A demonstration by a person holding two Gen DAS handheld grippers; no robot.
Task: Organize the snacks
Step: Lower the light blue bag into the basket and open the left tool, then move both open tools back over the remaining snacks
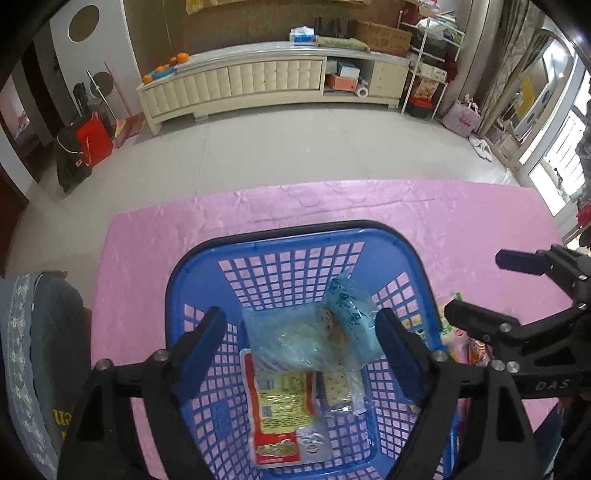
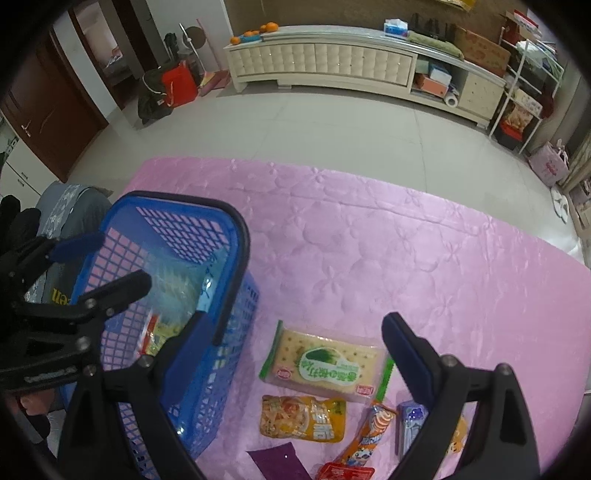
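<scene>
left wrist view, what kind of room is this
Most likely a home living room: a long cream TV cabinet with oranges and a tissue box on top stands against the wall, bags sit on the tiled floor, and curtains hang by a glass door.

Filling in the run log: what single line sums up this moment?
left tongs: open over blue basket | right tongs: open above cracker packet | basket: snacks inside

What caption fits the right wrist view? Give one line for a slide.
Open right gripper hovers over a cracker packet on the pink cloth beside the blue basket.
</scene>
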